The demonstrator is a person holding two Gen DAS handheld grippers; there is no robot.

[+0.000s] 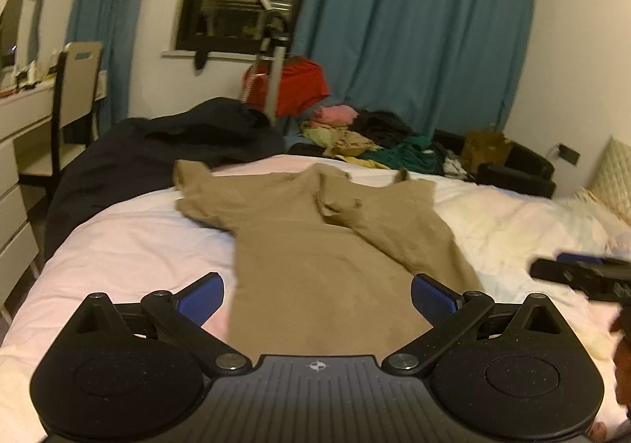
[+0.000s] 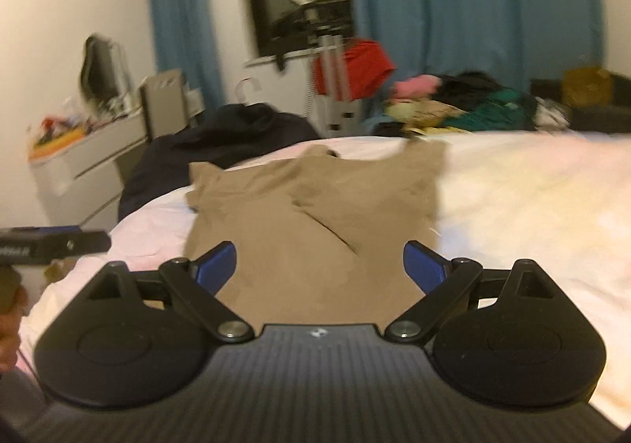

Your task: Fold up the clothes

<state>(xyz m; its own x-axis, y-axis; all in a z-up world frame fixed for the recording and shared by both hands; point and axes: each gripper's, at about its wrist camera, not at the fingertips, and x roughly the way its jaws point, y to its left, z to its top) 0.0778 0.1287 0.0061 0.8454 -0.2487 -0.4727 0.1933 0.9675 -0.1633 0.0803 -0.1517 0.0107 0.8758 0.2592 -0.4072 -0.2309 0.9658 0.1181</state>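
A tan T-shirt [image 1: 315, 242] lies on the pale pink bed cover [image 1: 130, 242], collar away from me; its right side is folded over the middle and its left sleeve lies spread out. It also shows in the right wrist view [image 2: 311, 214]. My left gripper [image 1: 317, 297] is open and empty above the shirt's near hem. My right gripper [image 2: 319, 265] is open and empty above the same hem, and shows at the right edge of the left wrist view [image 1: 583, 273]. The left gripper shows at the left edge of the right wrist view [image 2: 51, 244].
A dark navy blanket [image 1: 165, 151] lies on the bed's far left corner. A pile of mixed clothes [image 1: 370, 139] sits beyond the bed's far edge. A white dresser and chair [image 1: 59, 104] stand at left. Blue curtains [image 1: 414, 29] and a window are behind.
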